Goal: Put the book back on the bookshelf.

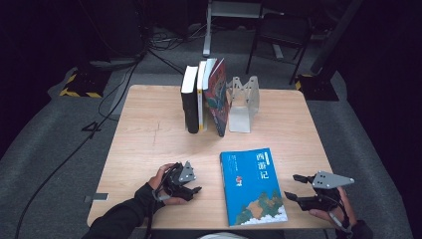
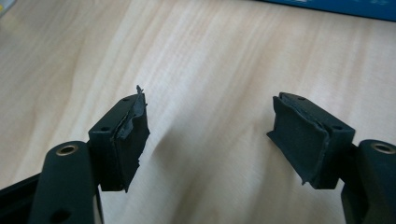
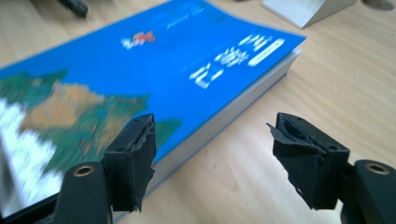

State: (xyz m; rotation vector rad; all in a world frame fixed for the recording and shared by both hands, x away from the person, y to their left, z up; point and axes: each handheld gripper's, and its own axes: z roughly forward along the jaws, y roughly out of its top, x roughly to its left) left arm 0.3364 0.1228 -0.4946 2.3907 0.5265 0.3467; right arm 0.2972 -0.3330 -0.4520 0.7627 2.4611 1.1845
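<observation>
The blue book [image 1: 253,186] lies flat near the worktop's [image 1: 149,129] front edge, long axis front-to-back, between both empty, open hand-held grippers; the right hand-held gripper [image 1: 291,187] is nearer than the left hand-held gripper [image 1: 195,185].

Sleeve: dark, worn on the left forearm.
Grippers: left gripper [image 1: 193,189] and right gripper [image 1: 292,187], black, grey three-cornered plates.
Pads [image 2: 133,135]: black, frayed.
Screws: brass-ringed.
</observation>
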